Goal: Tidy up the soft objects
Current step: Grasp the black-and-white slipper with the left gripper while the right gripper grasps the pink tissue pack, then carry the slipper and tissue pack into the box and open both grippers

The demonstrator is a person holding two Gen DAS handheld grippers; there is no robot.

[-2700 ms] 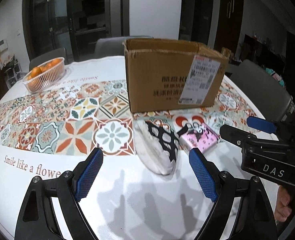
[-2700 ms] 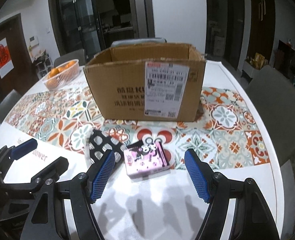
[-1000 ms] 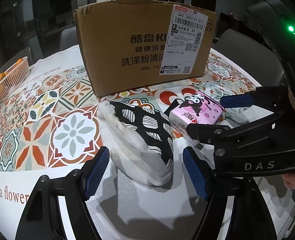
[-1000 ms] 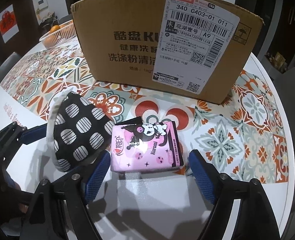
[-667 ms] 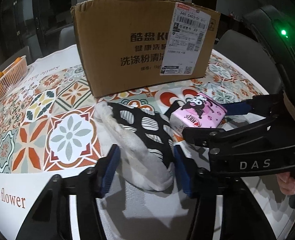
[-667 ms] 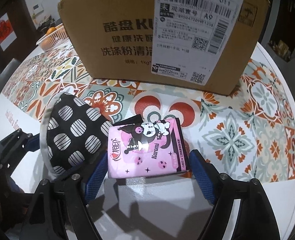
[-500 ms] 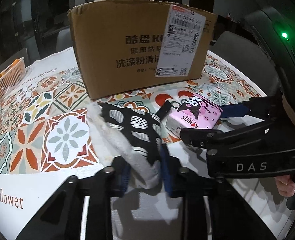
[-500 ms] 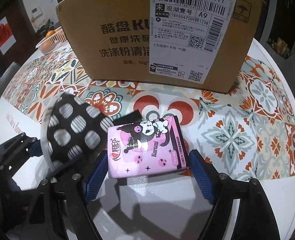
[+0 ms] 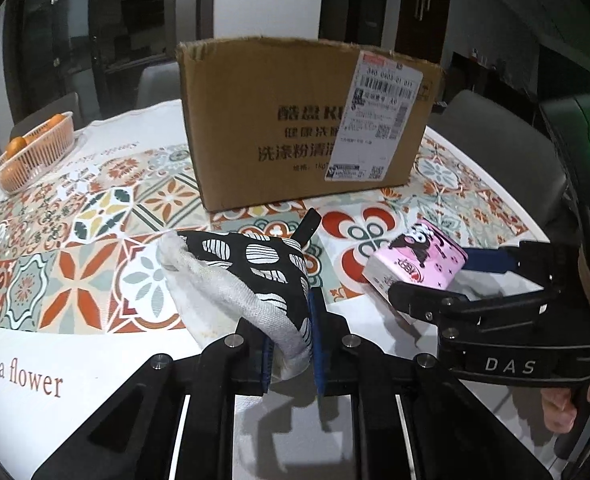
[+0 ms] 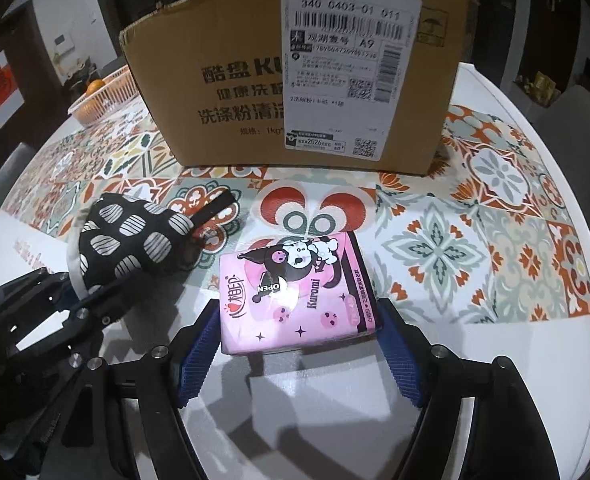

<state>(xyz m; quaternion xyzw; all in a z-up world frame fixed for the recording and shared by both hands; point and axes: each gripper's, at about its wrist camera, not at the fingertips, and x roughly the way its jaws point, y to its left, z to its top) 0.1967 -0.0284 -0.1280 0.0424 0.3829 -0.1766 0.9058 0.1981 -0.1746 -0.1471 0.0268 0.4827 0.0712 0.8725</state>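
The left gripper [image 9: 291, 344] had its blue-padded fingers [image 9: 315, 336] clamped on the near end of a black-and-white patterned mitt [image 9: 251, 276], whose white fabric underside bulged between the pads. The mitt's far end tilted up off the bench [image 9: 75, 360], its black hanging loop pointing toward the cardboard box [image 9: 295, 120]. In the right wrist view the same mitt [image 10: 131, 236] sat left of the pink tissue pack [image 10: 295, 300], the two just beside each other near the front edge of the bench.

The right gripper [image 10: 299, 356] had its fingers [image 10: 199, 352] around the near end of the tissue pack, one pad against each side; whether they were actually squeezing it could not be told. In the left wrist view the pack [image 9: 415, 268] looked raised at its far end, above the patterned tiles of the bench cover.

The cardboard box stood open-topped toward the middle of the bench, behind both objects, with a white shipping label on its near face. A basket of oranges [image 9: 31, 152] sat near the far left edge.
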